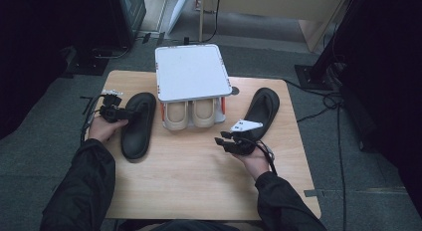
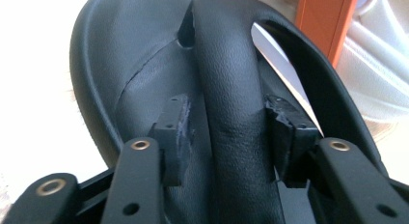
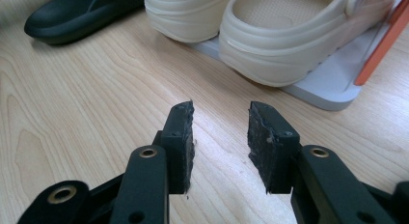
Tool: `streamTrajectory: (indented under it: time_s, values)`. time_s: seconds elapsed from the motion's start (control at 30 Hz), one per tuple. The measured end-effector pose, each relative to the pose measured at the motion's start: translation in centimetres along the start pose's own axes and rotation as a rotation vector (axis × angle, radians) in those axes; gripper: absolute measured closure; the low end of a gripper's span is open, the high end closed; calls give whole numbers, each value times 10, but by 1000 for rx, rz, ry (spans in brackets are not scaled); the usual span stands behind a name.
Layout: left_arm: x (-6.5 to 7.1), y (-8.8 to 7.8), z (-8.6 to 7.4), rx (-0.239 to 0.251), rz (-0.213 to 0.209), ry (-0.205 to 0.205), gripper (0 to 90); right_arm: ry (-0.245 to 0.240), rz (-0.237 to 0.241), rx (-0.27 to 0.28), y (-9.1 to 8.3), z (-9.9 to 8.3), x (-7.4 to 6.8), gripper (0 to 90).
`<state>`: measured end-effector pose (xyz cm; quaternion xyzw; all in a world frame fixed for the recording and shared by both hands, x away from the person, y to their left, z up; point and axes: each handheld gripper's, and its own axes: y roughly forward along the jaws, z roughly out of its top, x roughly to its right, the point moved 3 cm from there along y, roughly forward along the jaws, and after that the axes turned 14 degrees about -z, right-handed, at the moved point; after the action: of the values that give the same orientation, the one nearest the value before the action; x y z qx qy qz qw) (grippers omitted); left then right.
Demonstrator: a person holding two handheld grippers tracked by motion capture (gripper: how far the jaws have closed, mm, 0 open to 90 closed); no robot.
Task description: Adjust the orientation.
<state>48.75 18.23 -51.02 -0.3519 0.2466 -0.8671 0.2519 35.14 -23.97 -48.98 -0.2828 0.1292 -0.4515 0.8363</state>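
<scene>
A black flip-flop [image 1: 137,124] lies on the left of the wooden table [image 1: 199,181]. My left gripper [image 1: 124,113] reaches over it from the left. In the left gripper view its jaws [image 2: 229,113] straddle the shoe's thick black strap [image 2: 231,79]; the pads [image 2: 176,132] stand close on either side, with a thin gap at the left one. A second black flip-flop [image 1: 263,109] lies at the right. Just in front of it my right gripper [image 1: 223,137] hovers low over bare wood, open [image 3: 219,122] with nothing between its pads.
A white two-level shoe rack [image 1: 191,71] with orange posts [image 2: 328,16] stands at the back centre. Two cream clogs [image 1: 176,114] [image 1: 203,111] sit on its lower shelf, heels toward me [image 3: 299,35]. Cables and dark stands ring the table on the grey floor.
</scene>
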Motion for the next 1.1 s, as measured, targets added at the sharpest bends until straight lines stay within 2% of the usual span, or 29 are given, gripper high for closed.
streamTrajectory:
  time_s: [0.07, 0.13, 0.2, 0.43, 0.8, 1.1]
  values:
    - [1, 1, 1, 2, -20, 8, 622, 4, -2, 1, -1, -1, 0, 616]
    - [3, 1, 2, -6, -12, 17, 645, 6, -6, 3, -2, -1, 1, 615]
    - [4, 0, 2, -4, -11, 10, 653, 7, -6, 4, -2, 0, 1, 616]
    - [6, -5, 4, 8, 4, 0, 668, -2, -2, 4, -1, 0, 0, 616]
    - [12, -23, 10, 66, 7, -13, 677, -3, -2, 0, 1, 0, -1, 613]
    - [25, -38, 20, 117, -5, -9, 679, -12, 7, -3, 4, 1, -4, 613]
